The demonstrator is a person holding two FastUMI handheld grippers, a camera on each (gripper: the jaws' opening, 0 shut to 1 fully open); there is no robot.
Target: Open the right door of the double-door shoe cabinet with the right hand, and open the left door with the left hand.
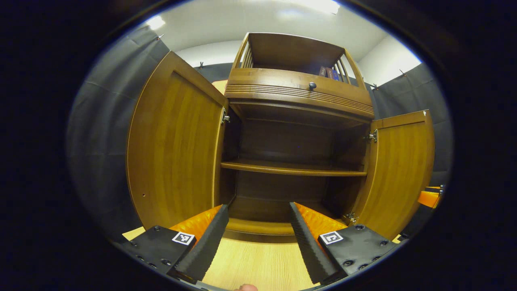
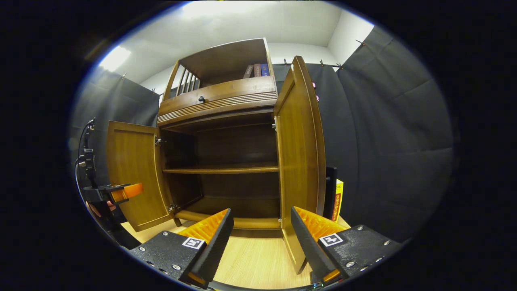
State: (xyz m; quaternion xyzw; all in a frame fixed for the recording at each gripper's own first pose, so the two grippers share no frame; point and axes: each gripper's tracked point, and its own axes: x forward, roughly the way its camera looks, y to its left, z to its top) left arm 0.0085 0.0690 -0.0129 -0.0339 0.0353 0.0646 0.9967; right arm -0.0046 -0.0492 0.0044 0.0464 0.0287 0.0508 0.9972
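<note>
Shoe cabinet (image 1: 297, 101) upright, both doors swung out toward cams; L/R gripper jaws wide apart, empty.

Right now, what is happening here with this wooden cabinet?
A person holds a pair of tongs in each hand in front of a wooden shoe cabinet. Both doors are already swung open: the left door and the right door. The shelf inside looks bare. The left tongs and the right tongs are open, hold nothing, and hang above the pale floor.
</note>
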